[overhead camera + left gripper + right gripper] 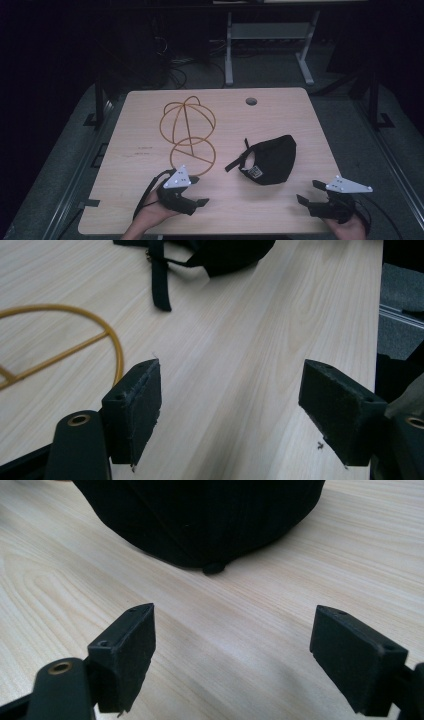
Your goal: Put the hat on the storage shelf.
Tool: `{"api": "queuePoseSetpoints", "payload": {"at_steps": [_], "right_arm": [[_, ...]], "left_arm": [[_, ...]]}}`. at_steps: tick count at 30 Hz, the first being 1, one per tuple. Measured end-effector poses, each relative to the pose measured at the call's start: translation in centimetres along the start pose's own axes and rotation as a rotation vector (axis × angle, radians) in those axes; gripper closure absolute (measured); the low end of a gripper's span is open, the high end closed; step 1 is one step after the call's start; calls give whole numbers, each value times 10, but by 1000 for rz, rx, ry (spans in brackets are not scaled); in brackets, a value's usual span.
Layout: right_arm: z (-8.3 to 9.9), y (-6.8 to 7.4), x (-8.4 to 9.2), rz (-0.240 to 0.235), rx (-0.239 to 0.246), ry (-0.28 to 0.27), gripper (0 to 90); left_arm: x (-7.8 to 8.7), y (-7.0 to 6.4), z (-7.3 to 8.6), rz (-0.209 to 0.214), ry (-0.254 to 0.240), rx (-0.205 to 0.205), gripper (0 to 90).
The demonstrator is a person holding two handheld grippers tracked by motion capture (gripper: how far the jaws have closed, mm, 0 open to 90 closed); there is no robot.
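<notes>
A black cap (270, 159) lies on the wooden table (150, 150), right of the middle, its strap trailing left. A gold wire stand (188, 129) with a round base sits left of it. My left gripper (198, 191) rests near the front edge, just below the wire base, open with nothing between its jaws. In the left gripper view the wire ring (95, 325) lies left of the jaws and the cap strap (159, 277) is ahead. My right gripper (310, 192) is at the front right, open and empty. In the right gripper view the cap (200, 515) lies ahead, apart from the jaws.
A round cable hole (251, 101) marks the table's far edge. Behind the table stands a grey metal frame (265, 45) on a dark floor with cables. The table's right edge (377, 315) is close to my left gripper's line of sight.
</notes>
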State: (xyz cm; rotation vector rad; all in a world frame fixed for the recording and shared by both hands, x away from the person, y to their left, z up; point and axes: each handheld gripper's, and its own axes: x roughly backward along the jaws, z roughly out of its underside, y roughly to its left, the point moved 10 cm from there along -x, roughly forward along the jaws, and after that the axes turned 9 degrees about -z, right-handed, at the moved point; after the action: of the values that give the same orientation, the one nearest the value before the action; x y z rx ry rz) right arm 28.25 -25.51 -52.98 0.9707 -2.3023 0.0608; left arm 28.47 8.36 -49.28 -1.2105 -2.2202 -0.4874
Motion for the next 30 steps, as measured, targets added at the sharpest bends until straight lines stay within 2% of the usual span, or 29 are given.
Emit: {"api": "queuePoseSetpoints", "payload": {"at_steps": [4, 10, 14, 30], "right_arm": [[-1, -1, 2, -4, -4, -19, 180], [-1, 2, 0, -13, 5, -10, 181], [0, 4, -2, -19, 22, 4, 182], [-4, 6, -1, -33, 21, -18, 190]], "left_arm": [[-4, -6, -10, 15, -3, -11, 250], [-14, -17, -26, 40, -11, -52, 250], [-20, -24, -36, 61, -20, -59, 251], [-40, -35, -75, 95, -28, -116, 256]]}}
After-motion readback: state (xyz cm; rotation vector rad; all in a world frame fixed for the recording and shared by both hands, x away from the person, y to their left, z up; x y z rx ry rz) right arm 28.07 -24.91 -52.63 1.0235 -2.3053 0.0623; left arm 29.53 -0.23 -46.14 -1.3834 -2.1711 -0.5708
